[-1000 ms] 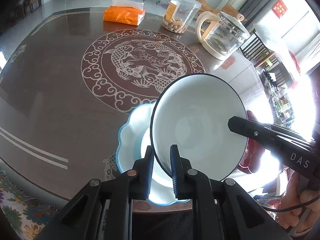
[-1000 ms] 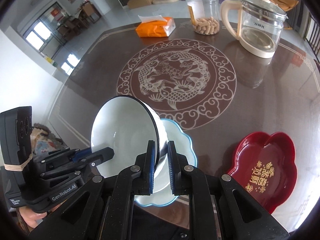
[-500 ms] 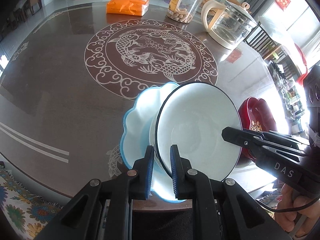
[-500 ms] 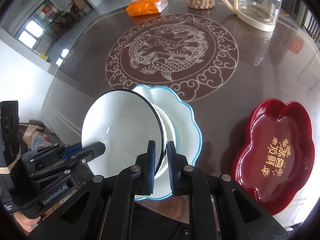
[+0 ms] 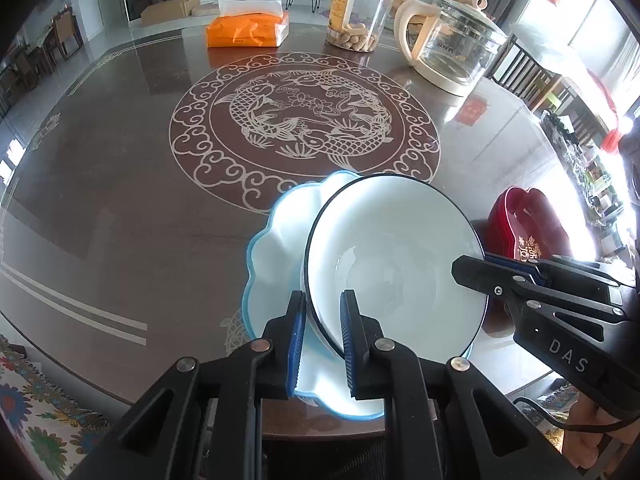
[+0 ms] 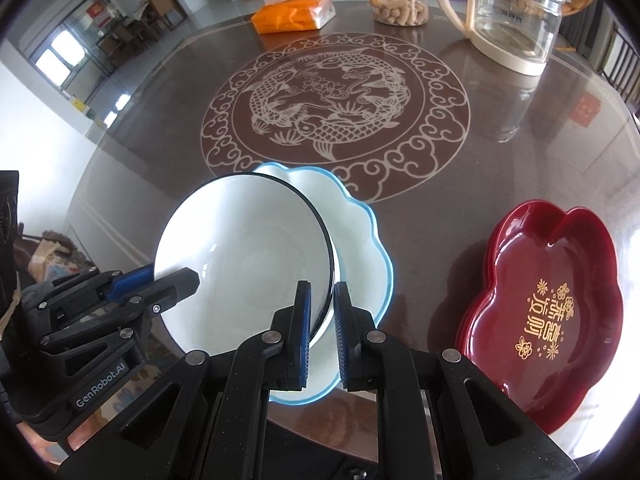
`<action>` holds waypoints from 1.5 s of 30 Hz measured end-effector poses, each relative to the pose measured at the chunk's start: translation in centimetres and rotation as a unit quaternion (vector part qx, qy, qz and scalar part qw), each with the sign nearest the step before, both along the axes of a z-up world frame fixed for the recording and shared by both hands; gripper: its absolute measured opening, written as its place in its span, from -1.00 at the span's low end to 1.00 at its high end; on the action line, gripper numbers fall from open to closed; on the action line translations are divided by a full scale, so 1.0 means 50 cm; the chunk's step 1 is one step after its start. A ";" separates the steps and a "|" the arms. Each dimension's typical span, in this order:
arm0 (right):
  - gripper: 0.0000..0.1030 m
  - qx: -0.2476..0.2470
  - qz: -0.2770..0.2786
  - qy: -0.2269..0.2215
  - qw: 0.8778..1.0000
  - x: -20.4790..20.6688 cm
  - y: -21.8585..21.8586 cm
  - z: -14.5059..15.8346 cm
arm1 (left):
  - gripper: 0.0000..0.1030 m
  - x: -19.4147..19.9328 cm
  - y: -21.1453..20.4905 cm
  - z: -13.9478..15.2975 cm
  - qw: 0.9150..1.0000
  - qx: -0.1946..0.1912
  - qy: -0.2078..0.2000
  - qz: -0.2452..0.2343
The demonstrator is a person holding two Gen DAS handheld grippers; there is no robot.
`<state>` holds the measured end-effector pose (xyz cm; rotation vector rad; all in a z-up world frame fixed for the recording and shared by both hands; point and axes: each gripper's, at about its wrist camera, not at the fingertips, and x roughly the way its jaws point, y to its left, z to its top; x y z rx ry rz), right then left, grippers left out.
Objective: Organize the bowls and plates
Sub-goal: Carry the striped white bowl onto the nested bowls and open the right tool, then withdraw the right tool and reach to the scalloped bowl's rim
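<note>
A white bowl [image 5: 392, 264] with a dark rim is held over a white, blue-edged scalloped plate [image 5: 280, 236] near the table's front edge. My left gripper [image 5: 322, 304] is shut on the bowl's near-left rim. My right gripper [image 6: 322, 296] is shut on the bowl's [image 6: 244, 256] right rim and shows in the left wrist view [image 5: 472, 270] at the bowl's right side. The plate [image 6: 360, 232] lies under the bowl. The bowl sits low, nearly level; whether it touches the plate is hidden. A red flower-shaped tray [image 6: 548, 296] lies to the right.
The dark round table [image 5: 120, 160] has a fish pattern in the middle. At the back stand an orange tissue pack [image 5: 246, 30], a clear jar of snacks [image 5: 356, 16] and a glass kettle [image 5: 452, 48]. The table edge is just below my grippers.
Both grippers have lowered the bowl from a steep tilt to nearly level over the blue-edged plate. Both stay shut on its rim.
</note>
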<state>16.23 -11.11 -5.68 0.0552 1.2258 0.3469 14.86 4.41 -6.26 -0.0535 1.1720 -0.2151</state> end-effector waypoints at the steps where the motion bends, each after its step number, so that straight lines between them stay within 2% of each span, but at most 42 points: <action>1: -0.72 -0.001 0.000 -0.005 1.000 -0.001 0.001 0.001 | -0.69 -0.001 0.000 0.000 1.000 0.000 -0.004 0.001; 5: -0.64 0.007 -0.003 -0.036 0.999 -0.016 -0.005 0.010 | -0.53 -0.021 0.017 0.022 0.998 -0.022 -0.050 0.025; 6: -0.64 0.008 -0.008 -0.051 0.999 -0.023 -0.008 0.017 | -0.36 -0.029 0.020 0.031 0.997 -0.021 -0.068 0.032; 7: -0.42 0.012 -0.014 -0.066 0.998 -0.033 -0.013 0.024 | -0.04 -0.039 0.023 0.041 0.995 -0.018 -0.087 0.040; 8: -0.06 0.018 -0.022 -0.080 0.996 -0.042 -0.020 0.032 | 0.15 -0.051 0.027 0.050 0.993 -0.014 -0.106 0.050; 9: 0.09 0.025 -0.031 -0.095 0.995 -0.054 -0.026 0.041 | 0.48 -0.065 0.031 0.059 0.990 -0.010 -0.126 0.062; 10: 0.24 0.027 -0.041 -0.114 0.992 -0.069 -0.033 0.050 | 0.64 -0.081 0.035 0.067 0.986 -0.006 -0.148 0.074; 12: 0.26 0.016 -0.058 -0.150 0.987 -0.102 -0.041 0.061 | 0.65 -0.114 0.038 0.075 0.980 -0.003 -0.181 0.085; 14: 0.43 0.001 -0.073 -0.175 0.982 -0.134 -0.046 0.064 | 0.67 -0.138 0.035 0.075 0.978 0.002 -0.191 0.081; 15: 0.44 -0.007 -0.080 -0.181 0.980 -0.150 -0.047 0.061 | 0.67 -0.149 0.034 0.071 0.978 0.006 -0.192 0.078; 23: 0.44 -0.066 -0.098 -0.186 0.975 -0.214 -0.043 0.046 | 0.67 -0.183 0.034 0.037 0.982 0.019 -0.173 0.076; 27: 0.44 -0.074 -0.108 -0.193 0.973 -0.223 -0.052 0.049 | 0.67 -0.194 0.040 0.040 0.980 0.007 -0.177 0.085; 32: 0.44 -0.078 -0.110 -0.200 0.971 -0.231 -0.056 0.051 | 0.68 -0.203 0.038 0.048 0.977 0.014 -0.192 0.087; 45: 0.44 -0.094 -0.116 -0.207 0.967 -0.243 -0.054 0.055 | 0.67 -0.210 0.043 0.039 0.976 0.016 -0.197 0.096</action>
